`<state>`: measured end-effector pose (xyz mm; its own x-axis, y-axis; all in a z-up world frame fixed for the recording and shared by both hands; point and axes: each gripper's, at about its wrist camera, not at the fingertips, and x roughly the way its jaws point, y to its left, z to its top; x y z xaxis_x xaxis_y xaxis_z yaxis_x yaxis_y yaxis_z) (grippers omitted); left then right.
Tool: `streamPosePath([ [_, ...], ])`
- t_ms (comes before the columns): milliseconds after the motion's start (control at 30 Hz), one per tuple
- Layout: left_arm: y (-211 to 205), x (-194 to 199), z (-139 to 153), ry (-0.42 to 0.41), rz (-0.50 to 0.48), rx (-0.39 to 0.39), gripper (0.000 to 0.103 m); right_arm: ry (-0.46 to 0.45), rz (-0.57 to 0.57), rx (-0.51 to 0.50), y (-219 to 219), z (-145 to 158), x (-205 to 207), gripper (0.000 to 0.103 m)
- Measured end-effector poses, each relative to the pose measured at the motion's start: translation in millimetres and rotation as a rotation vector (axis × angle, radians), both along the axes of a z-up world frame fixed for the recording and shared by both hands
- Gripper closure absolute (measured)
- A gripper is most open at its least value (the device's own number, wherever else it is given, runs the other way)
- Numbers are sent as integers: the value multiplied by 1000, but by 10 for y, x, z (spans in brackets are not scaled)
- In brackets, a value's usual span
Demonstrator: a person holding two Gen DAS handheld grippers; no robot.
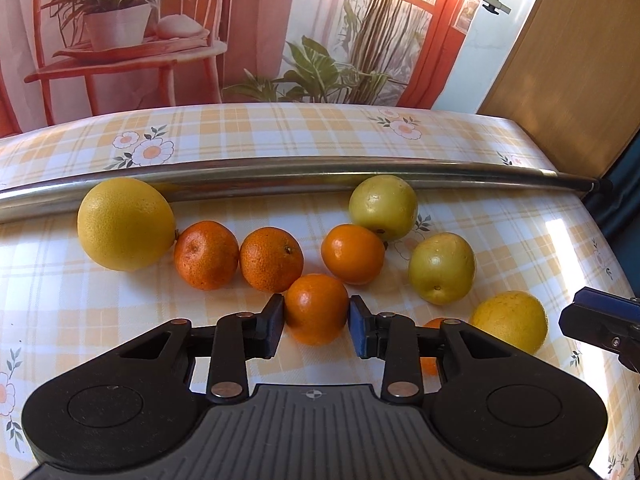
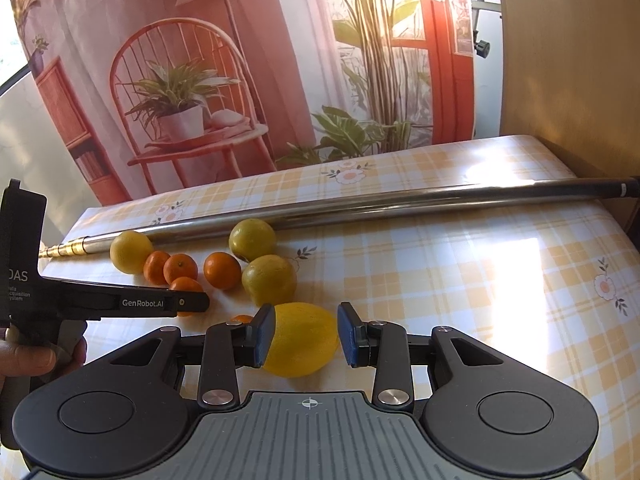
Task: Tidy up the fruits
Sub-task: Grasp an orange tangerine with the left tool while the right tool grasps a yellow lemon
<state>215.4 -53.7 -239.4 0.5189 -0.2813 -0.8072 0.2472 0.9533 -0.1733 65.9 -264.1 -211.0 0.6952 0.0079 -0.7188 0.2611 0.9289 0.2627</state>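
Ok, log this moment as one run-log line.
left tool: closing around tangerine | right tool: open around yellow fruit | both fruits on table

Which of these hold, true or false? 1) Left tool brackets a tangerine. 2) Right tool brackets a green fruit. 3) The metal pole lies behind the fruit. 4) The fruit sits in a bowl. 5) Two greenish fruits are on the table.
1) True: the left tool has its pads on either side of a tangerine.
2) False: the right tool brackets a yellow lemon-like fruit, with a gap at the right pad.
3) True: the metal pole lies across the table behind the fruit.
4) False: the fruit lies loose on the checked tablecloth.
5) True: one greenish fruit lies by the pole, another nearer.
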Motion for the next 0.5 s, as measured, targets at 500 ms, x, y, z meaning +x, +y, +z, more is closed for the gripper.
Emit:
streamPosePath([
  [500,185,-426,305,-102,-1,-23,67,-18,54,10,-27,-29,153,71],
])
